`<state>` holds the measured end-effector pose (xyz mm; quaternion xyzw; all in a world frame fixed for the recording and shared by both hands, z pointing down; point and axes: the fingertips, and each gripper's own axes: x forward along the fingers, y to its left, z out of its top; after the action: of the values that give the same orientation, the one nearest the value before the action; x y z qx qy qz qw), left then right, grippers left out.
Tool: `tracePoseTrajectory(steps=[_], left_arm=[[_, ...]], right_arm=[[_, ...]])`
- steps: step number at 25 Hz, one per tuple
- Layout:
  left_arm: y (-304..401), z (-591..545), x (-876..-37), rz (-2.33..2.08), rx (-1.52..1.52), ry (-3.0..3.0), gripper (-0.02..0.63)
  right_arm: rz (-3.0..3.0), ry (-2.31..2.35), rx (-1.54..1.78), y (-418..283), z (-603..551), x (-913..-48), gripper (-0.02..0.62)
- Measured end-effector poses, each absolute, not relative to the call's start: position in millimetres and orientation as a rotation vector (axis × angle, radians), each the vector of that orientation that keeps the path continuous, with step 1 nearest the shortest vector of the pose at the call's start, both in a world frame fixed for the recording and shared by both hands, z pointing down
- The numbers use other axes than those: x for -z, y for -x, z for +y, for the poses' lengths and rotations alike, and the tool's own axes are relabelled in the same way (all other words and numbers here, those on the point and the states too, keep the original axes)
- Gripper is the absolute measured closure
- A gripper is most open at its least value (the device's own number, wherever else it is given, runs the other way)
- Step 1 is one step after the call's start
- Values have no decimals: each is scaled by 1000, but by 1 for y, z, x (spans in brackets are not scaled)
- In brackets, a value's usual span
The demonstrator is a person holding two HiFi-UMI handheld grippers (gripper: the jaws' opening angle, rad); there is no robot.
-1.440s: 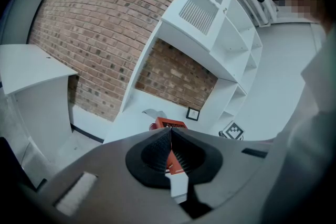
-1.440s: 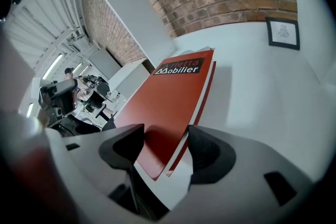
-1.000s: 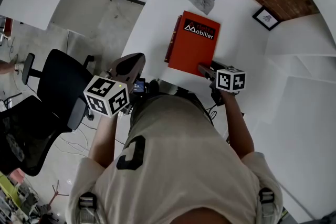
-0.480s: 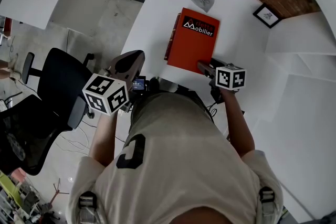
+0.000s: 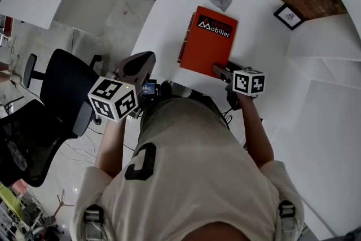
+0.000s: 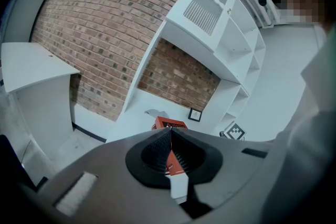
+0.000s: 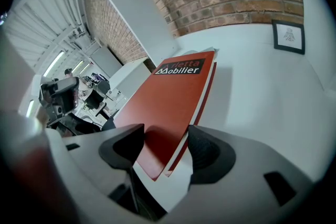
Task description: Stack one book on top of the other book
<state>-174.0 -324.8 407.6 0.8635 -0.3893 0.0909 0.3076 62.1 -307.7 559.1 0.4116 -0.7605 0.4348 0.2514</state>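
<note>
Jaws of the right tool (image 5: pixel 218 70) stand apart astride the near corner of the red book (image 5: pixel 207 49), tool angled steeply down. The left tool (image 5: pixel 145 60) tilts slightly down, jaws together.

head view: you are looking steeply down from head height, taking in the whole white table (image 5: pixel 248 36) from well above.
left gripper view: it is facing almost level across the room toward the brick wall (image 6: pixel 94 29), sitting well back.
right gripper view: it is tilting down, hovering close over the red book (image 7: pixel 173 97).
shared: all three are catching that book and the framed picture (image 5: pixel 286 16).
</note>
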Motion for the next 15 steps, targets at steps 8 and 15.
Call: tracePoseTrajectory(steps=[8,15], left_arm=[[175,-326,-407,-1021,-223,-2285,601],[178,-329,-408,-1035,-217,-2280,601]], right_arm=[[-2069,-1125,-1172,-59,-307,-559,350],[-2085,-1117,-1171,-60,-308,-559,350]])
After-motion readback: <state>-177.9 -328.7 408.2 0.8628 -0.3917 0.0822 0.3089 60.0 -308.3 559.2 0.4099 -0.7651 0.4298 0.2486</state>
